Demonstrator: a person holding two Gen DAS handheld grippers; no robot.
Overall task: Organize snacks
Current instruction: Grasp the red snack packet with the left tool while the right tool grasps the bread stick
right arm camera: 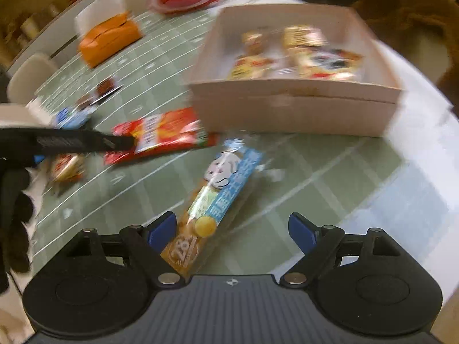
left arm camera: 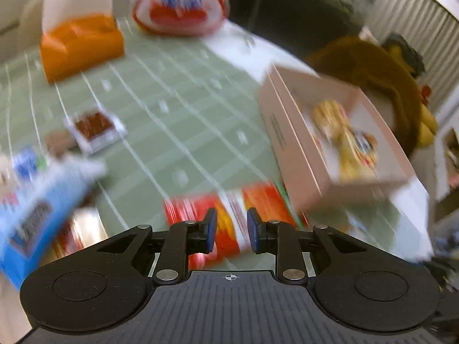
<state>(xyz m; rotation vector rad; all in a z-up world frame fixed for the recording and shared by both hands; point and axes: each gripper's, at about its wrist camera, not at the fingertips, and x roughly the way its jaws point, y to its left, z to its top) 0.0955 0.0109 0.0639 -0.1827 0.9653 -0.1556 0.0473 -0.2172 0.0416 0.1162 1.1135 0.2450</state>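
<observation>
The pale box (right arm camera: 292, 109) on the table (right arm camera: 315, 177) holds several snack packets (right arm camera: 295, 54), mostly yellow and red; their print is too blurred to read. The left gripper (left arm camera: 231, 230) is closed on the red and orange snack packet (left arm camera: 229, 220), which lies just beside the box's near wall. The right gripper (right arm camera: 232, 229) stands wide open over a long blue and yellow snack bar (right arm camera: 221, 197); the bar's near end lies against the left finger (right arm camera: 162, 229), well apart from the other one
</observation>
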